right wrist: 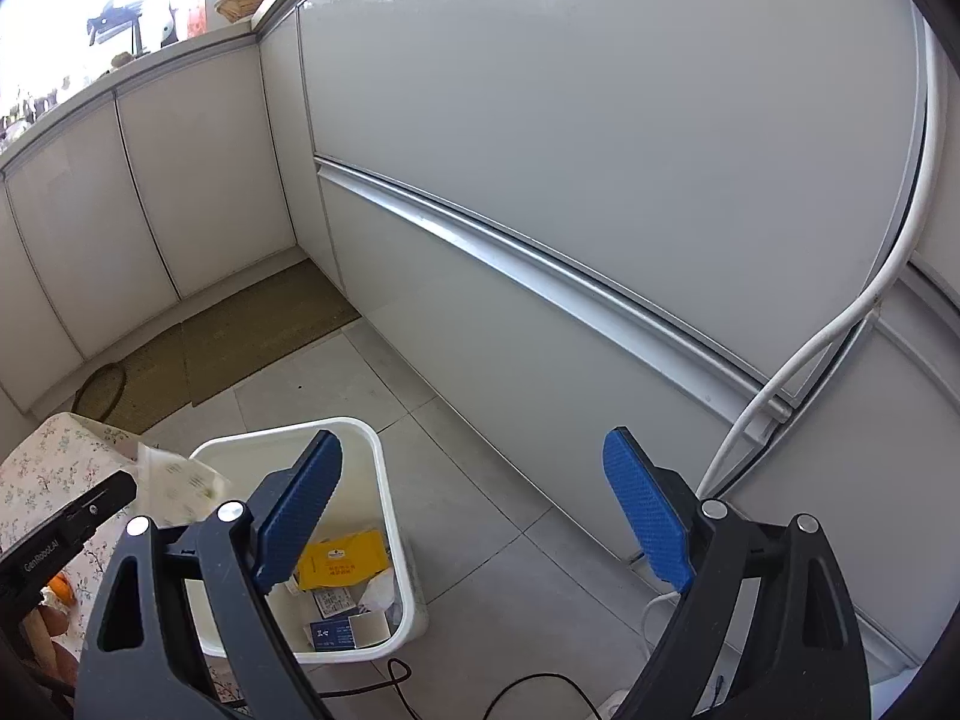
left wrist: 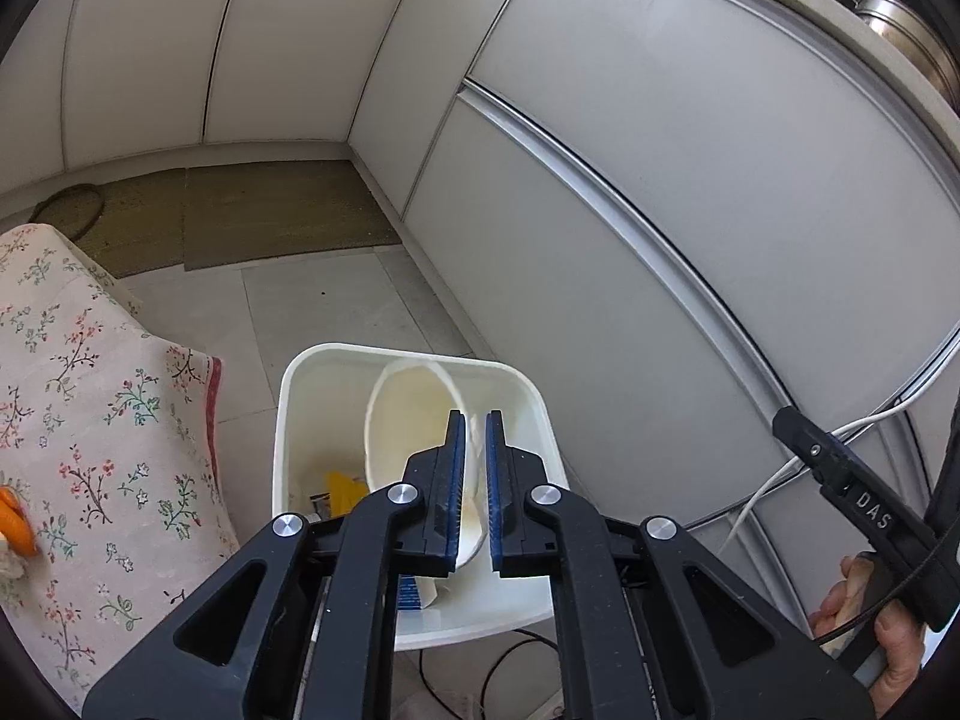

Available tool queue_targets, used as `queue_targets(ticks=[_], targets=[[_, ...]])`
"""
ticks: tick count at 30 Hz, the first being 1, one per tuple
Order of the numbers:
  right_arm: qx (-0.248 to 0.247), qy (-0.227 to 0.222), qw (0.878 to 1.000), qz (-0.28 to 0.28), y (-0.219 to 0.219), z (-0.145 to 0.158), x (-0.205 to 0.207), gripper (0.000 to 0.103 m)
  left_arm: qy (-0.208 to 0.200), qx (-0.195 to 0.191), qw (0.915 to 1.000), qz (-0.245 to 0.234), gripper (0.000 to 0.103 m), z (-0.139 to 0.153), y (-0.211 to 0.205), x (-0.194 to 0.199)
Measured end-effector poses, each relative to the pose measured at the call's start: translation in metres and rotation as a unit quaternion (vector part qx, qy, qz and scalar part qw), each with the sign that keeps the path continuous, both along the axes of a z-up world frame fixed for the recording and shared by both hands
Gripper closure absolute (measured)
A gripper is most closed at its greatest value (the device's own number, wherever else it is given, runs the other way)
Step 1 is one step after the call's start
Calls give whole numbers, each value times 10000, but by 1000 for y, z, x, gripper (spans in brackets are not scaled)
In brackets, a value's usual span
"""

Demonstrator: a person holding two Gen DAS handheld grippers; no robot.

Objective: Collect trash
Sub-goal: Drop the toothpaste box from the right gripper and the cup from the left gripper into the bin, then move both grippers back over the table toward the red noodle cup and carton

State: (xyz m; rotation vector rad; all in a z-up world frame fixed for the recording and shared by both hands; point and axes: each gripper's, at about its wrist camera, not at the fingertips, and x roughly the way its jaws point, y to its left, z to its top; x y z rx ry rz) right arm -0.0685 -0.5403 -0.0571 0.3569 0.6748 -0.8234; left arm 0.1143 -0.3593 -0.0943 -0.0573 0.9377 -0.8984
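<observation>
My left gripper [left wrist: 474, 420] is shut on a used white paper bowl [left wrist: 408, 420], pinching its rim and holding it tilted right above the white trash bin [left wrist: 288, 420]. The bin stands on the tiled floor and holds a yellow packet [right wrist: 342, 558], small cartons and crumpled paper. My right gripper [right wrist: 474, 468] is open and empty, above the floor just right of the bin [right wrist: 396, 540]. The left gripper [right wrist: 72, 522] shows at the left edge of the right wrist view with the bowl [right wrist: 174, 486]. The right gripper's body [left wrist: 864, 498] shows at the right of the left wrist view.
A table with a floral cloth [left wrist: 90, 420] stands left of the bin, with orange peel [left wrist: 15, 519] on it. White cabinet fronts [right wrist: 570, 150] run along the right and far side. A brown mat [left wrist: 258, 216] lies on the floor beyond. Cables [right wrist: 840, 330] hang and trail nearby.
</observation>
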Motion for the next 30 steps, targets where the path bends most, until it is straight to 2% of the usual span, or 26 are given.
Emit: queue_targets(ticks=[4, 7, 9, 11, 13, 19, 30], targets=[[-23, 23, 10000, 9, 4, 0, 1, 14, 37, 179, 9998, 41, 81, -8, 1, 0], [-77, 39, 9999, 76, 11, 2, 7, 14, -104, 287, 9994, 178, 66, -5, 8, -1], [-102, 68, 9998, 137, 16, 2, 12, 14, -249, 394, 9984, 320, 53, 0, 13, -2], [-133, 109, 9996, 206, 23, 1, 18, 9, -364, 453, 9970, 517, 29, 5, 21, -2], [-215, 163, 9992, 282, 33, 1, 24, 8, -475, 507, 9943, 810, 14, 12, 32, -1], [-311, 210, 9978, 547, 59, 4, 43, 7, -825, 868, 9846, 1275, 7, 27, 60, -2], [-462, 88, 9920, 1169, 126, 14, 84, 7, -948, 977, 9750, 1757, 7, 45, 121, 10]])
